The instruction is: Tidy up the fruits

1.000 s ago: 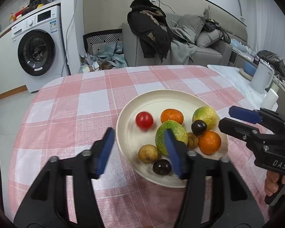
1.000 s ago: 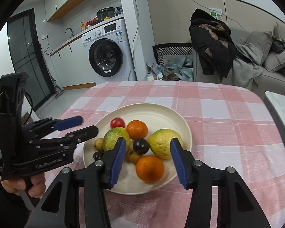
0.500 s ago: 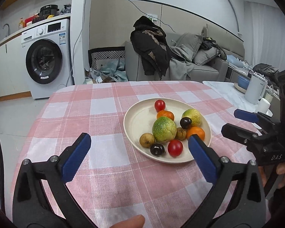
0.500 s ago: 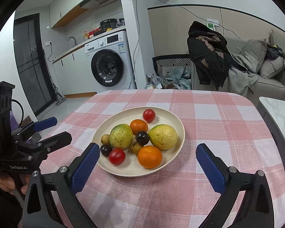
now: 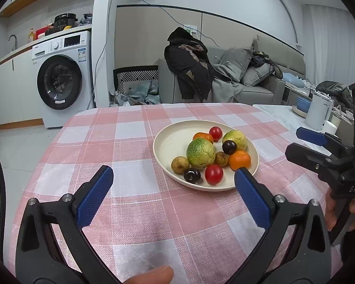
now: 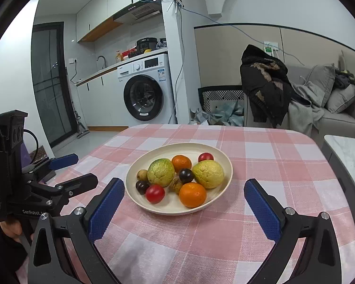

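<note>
Fruits (image 6: 160, 172) in plate (image 6: 215, 152) on table (image 6: 267, 156), washing machine (image 6: 144, 90) and sofa (image 6: 338, 113) behind.

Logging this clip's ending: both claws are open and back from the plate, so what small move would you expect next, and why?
Probably none beyond a short retreat. All nine fruits sit on the cream plate, none on the checked cloth. The left claw and right claw are both open and empty, short of the plate. I would lower them and stop; the sorting looks finished, though I cannot be sure.
</note>
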`<state>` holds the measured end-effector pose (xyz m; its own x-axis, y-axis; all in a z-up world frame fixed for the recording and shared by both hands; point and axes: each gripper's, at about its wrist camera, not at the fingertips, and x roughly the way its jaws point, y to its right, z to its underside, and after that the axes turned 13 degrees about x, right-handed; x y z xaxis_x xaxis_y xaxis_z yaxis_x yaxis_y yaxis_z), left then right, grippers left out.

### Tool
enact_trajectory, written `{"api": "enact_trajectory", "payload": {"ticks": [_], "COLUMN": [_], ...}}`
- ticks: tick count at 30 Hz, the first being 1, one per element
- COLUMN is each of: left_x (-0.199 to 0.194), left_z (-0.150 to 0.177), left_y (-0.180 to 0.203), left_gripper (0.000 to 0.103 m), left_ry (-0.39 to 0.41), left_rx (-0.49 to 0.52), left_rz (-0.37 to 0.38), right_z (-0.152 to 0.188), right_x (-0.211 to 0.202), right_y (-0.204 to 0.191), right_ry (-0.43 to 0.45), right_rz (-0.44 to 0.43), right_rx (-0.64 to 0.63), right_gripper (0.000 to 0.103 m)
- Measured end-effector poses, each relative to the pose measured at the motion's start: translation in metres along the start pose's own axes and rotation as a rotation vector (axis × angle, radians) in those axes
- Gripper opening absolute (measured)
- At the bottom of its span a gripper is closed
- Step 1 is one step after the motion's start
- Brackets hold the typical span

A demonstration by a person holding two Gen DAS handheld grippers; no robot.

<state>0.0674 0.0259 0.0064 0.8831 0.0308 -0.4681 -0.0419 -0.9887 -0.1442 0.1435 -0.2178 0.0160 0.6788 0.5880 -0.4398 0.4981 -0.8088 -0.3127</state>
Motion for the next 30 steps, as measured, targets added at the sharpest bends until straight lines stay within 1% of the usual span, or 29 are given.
{"api": "enact_trajectory", "payload": {"ticks": [4, 7, 13, 21, 30], "left_x": [0.0010, 0.0029, 0.0023, 0.0015, 0.0030], "left_z": [0.0021, 0.0039, 0.0044, 0.0057, 0.0059], "left_y": [0.0016, 0.0024, 0.0017, 0.0010, 0.0000], "left_gripper": [0.102, 0.102, 0.102, 0.102, 0.102], "left_ry": [0.018, 0.015, 0.020, 0.017, 0.013], "left_rx": [0.000, 0.003, -0.001, -0.006, -0.006], "left_rz": [0.003, -0.001, 0.002, -0.003, 0.003], "right_z": [0.0033, 0.0065, 0.0065, 0.0098, 0.0095], "right_x": [-0.0001, -0.0011, -0.0059, -0.0070, -0.0068], "right_y": [0.0017, 0.0031, 0.0036, -0.0053, -0.0048], "right_ry": [0.006, 0.016, 0.038, 0.042, 0.042], "right_rz": [-0.004, 0.005, -0.007, -0.004, -0.007], "right_rx": [0.000, -0.006, -0.005, -0.050, -0.042], "right_gripper": [0.103, 0.103, 0.103, 0.103, 0.103]}}
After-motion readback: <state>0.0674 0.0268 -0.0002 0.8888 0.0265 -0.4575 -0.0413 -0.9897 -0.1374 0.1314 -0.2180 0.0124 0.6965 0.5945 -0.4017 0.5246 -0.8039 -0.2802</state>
